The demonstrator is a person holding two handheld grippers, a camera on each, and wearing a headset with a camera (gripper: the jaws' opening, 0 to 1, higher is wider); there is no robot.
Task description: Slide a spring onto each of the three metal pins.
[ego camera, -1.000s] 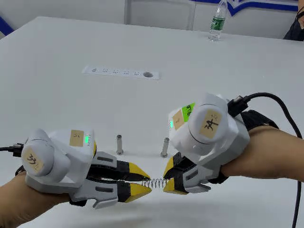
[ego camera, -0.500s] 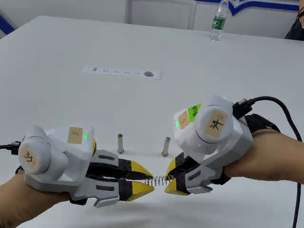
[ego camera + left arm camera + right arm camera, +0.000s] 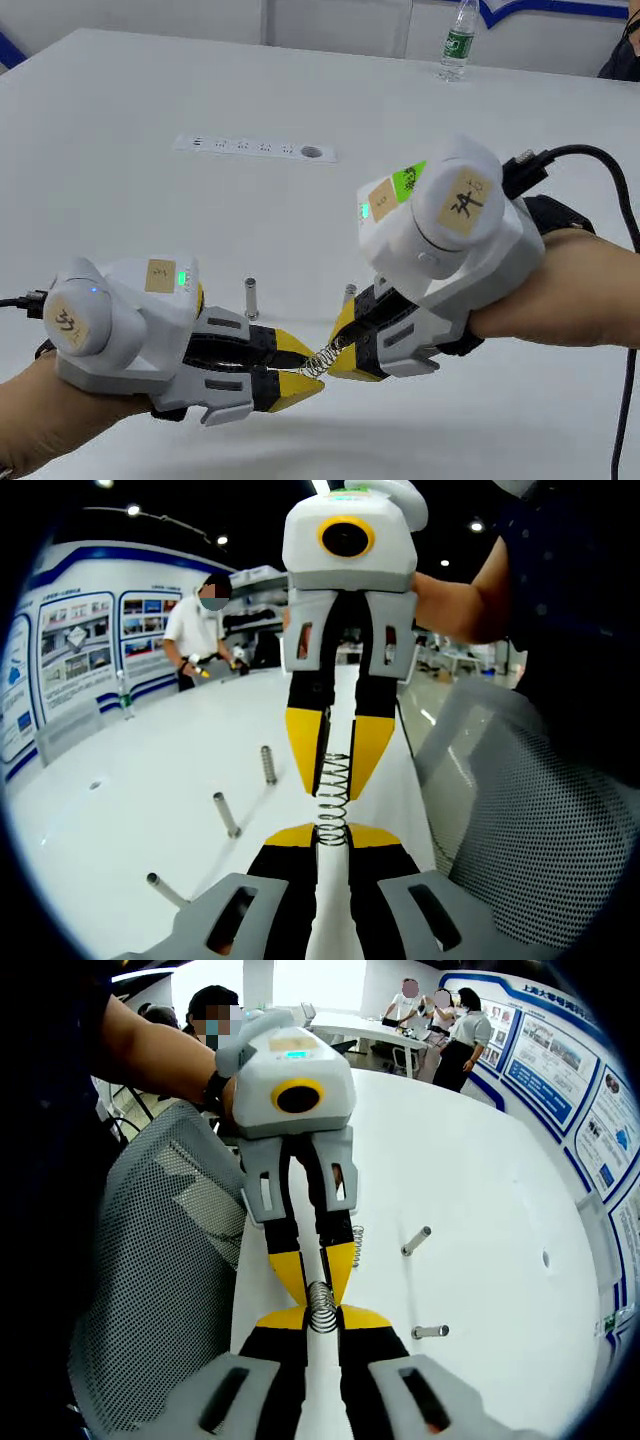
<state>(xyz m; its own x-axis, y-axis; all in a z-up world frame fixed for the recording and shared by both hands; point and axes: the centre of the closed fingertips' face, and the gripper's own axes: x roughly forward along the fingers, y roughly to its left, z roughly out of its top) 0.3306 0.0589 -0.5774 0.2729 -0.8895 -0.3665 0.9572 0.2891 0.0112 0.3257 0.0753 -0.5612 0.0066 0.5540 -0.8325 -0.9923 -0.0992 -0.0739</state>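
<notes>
Spring (image 3: 322, 357) spanning left gripper (image 3: 310, 369) to right gripper (image 3: 340, 347), axis tilted up-right

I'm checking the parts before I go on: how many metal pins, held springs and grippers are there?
metal pins: 3
spring held by both grippers: 1
grippers: 2, left gripper and right gripper
Total: 6

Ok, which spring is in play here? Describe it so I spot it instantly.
On the white table, look at the near side, where the left tool and right tool meet tip to tip. Between their yellow tips is a small wire spring. Unlike the upright metal pins behind it, it is coiled and gripped at both ends.
</notes>
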